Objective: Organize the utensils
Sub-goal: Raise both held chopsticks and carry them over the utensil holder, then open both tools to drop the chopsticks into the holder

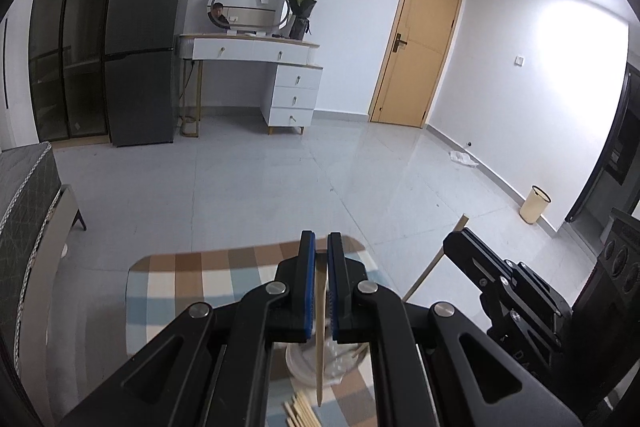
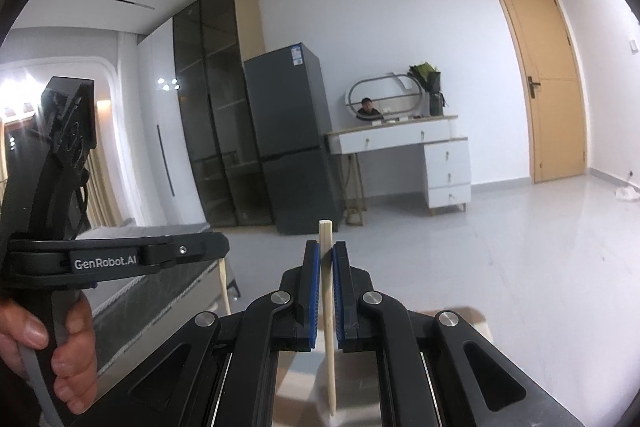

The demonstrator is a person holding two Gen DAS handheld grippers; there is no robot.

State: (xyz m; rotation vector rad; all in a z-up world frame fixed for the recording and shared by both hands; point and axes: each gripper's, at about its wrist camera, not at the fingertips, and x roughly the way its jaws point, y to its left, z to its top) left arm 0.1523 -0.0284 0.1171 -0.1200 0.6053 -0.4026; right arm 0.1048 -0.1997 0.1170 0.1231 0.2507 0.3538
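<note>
Only legible txt: "GenRobot.AI" on left gripper body; fridge sticker unreadable.

A dark grey fridge stands against the white wall, just beside a tall glass-fronted cabinet. To its right sits a white dressing table bearing an oval mirror and a wrapped bouquet. Further right are a wooden door and a cream wastebasket near the skirting.
</note>
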